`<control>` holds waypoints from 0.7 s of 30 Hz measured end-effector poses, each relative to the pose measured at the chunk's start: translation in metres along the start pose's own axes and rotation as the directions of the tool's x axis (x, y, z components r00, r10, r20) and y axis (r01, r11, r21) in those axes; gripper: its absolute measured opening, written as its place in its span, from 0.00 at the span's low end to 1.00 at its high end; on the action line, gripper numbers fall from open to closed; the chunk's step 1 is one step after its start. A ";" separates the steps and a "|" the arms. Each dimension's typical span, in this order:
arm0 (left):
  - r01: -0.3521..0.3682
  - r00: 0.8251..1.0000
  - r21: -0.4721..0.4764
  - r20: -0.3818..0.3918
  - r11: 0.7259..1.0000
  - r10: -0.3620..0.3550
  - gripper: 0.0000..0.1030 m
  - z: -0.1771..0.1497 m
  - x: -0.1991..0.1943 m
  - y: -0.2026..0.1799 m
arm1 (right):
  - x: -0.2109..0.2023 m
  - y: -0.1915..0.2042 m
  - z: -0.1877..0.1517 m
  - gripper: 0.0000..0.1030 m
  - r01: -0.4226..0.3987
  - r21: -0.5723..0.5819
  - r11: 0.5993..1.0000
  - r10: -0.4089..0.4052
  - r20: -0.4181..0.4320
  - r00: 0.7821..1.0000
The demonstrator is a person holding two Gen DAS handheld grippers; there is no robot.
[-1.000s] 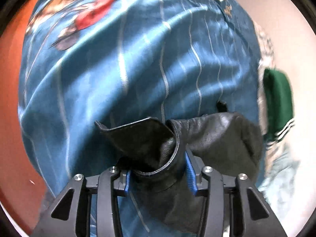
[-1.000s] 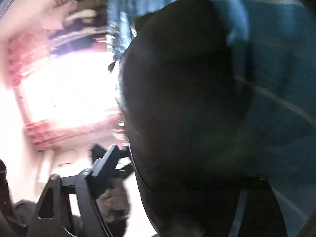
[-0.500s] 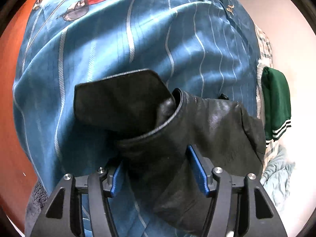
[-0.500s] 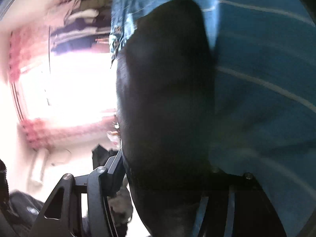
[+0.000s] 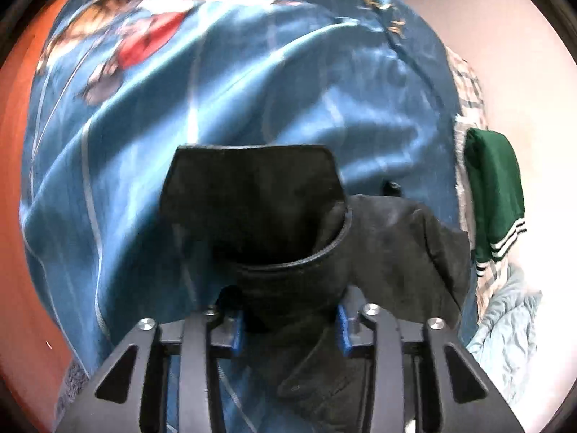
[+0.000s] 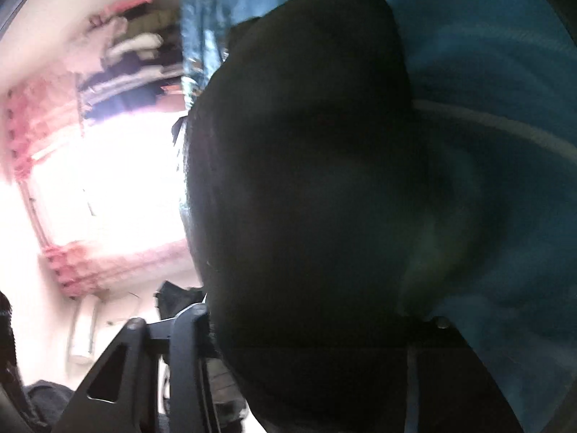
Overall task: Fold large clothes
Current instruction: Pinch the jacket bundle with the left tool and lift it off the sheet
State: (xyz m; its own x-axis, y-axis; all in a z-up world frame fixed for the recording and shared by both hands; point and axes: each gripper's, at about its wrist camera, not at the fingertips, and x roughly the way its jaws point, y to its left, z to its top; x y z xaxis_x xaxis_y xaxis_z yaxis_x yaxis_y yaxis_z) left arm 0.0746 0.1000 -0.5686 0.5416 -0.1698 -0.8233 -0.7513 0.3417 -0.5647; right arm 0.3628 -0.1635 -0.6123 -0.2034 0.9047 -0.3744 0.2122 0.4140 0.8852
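A black leather jacket (image 5: pixel 259 213) is held above a blue striped bedspread (image 5: pixel 223 93). My left gripper (image 5: pixel 290 321) is shut on the jacket near its collar, and the blue pads (image 5: pixel 342 330) press the leather from both sides. In the right wrist view the jacket (image 6: pixel 306 187) fills most of the frame and drapes over my right gripper (image 6: pixel 306 339), which is shut on it; the fingertips are hidden under the leather.
A green garment with white stripes (image 5: pixel 494 195) lies at the bed's right edge beside light blue fabric (image 5: pixel 505 328). Orange floor (image 5: pixel 14 180) is at the left. The right wrist view shows a bright window with pink curtains (image 6: pixel 93 259) and stacked clothes (image 6: pixel 133 61).
The jacket's collar flap has lifted and spread wider in front of the left gripper. The right gripper has shifted, and the jacket covers more of its view.
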 end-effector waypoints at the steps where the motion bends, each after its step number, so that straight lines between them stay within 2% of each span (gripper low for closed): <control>1: 0.004 1.000 0.008 0.006 1.000 -0.004 0.27 0.001 -0.003 -0.004 | -0.002 0.007 -0.004 0.40 -0.012 -0.003 1.000 0.013 0.012 1.000; 5: 0.038 0.999 0.029 0.019 0.999 -0.038 0.27 0.011 -0.025 -0.025 | -0.011 0.040 -0.011 0.38 -0.072 -0.013 0.997 0.072 0.047 0.996; 10: 0.095 0.995 0.078 0.024 0.992 -0.097 0.27 0.028 -0.053 -0.064 | -0.030 0.091 0.007 0.38 -0.112 -0.061 0.992 0.117 0.079 0.990; 14: 0.131 0.991 0.118 0.020 0.984 -0.134 0.27 0.049 -0.065 -0.111 | -0.064 0.142 0.025 0.37 -0.123 -0.105 0.987 0.135 0.111 0.985; 19: 0.194 0.980 0.176 0.010 0.965 -0.199 0.27 0.080 -0.074 -0.187 | -0.111 0.197 0.070 0.38 -0.148 -0.149 0.978 0.172 0.166 0.971; 21: 0.232 0.971 0.200 0.011 0.952 -0.239 0.27 0.096 -0.072 -0.228 | -0.128 0.222 0.092 0.38 -0.155 -0.177 0.972 0.188 0.191 0.963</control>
State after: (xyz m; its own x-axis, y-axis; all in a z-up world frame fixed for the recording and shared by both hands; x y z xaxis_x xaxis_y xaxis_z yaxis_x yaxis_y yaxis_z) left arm 0.2431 0.1229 -0.3753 0.7098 -0.2364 -0.6635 -0.5137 0.4708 -0.7173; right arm 0.5239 -0.1784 -0.3932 0.0263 0.9687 -0.2468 0.0684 0.2445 0.9672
